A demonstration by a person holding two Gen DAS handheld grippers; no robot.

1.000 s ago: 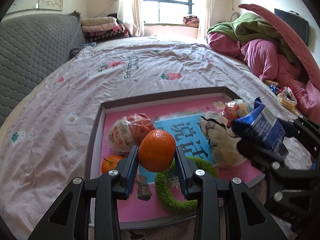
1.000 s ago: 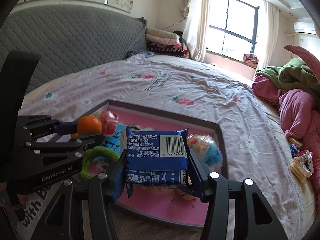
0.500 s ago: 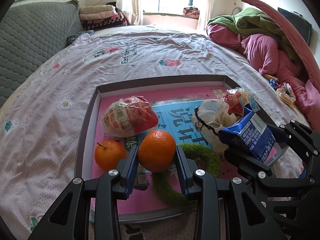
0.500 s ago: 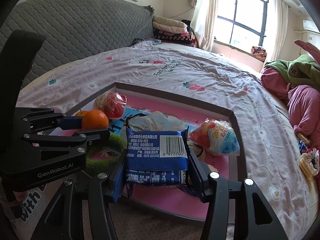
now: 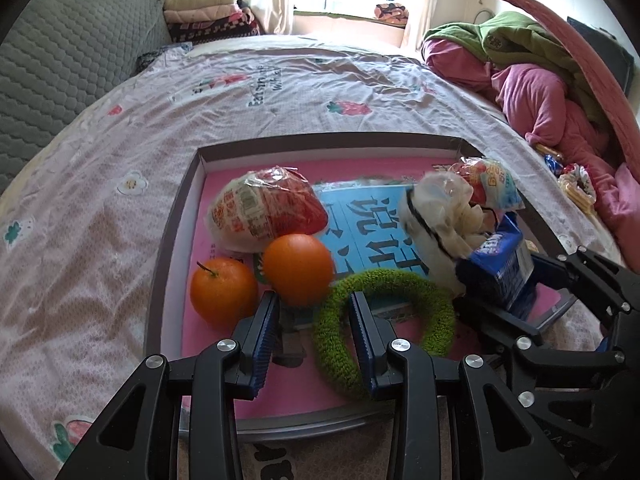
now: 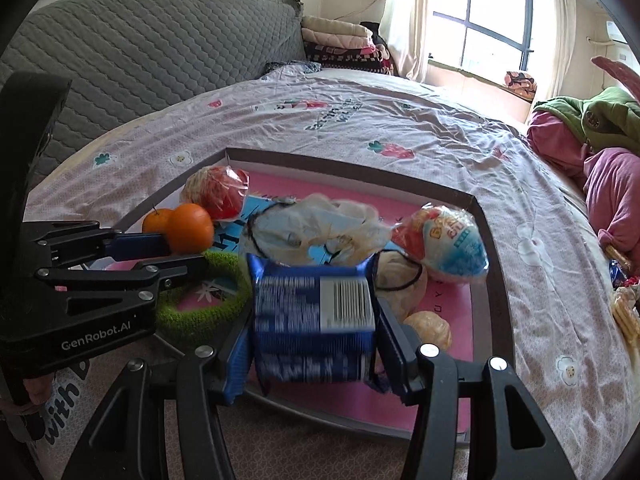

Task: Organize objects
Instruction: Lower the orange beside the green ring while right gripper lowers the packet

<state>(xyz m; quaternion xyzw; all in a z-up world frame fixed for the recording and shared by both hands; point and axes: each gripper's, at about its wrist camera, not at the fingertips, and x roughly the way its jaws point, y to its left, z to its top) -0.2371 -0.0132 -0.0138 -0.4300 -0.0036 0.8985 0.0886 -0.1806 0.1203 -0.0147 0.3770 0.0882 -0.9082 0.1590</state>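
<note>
A shallow pink tray lies on the bed. My left gripper is open just above the tray; an orange sits just beyond its tips, beside a second orange. My right gripper is shut on a blue snack packet and holds it over the tray's near edge; the packet also shows in the left wrist view. A green fuzzy ring lies between the grippers.
In the tray are a red-and-white bagged snack, a white plastic bag with a black tie, a red-and-blue bagged snack and a peeled fruit. Pink and green clothes are piled at the right. A grey headboard is at the left.
My left gripper has lowered to the tray and opened, letting go of the orange, which now rests beside the other orange. My right gripper has moved down and forward with the packet.
</note>
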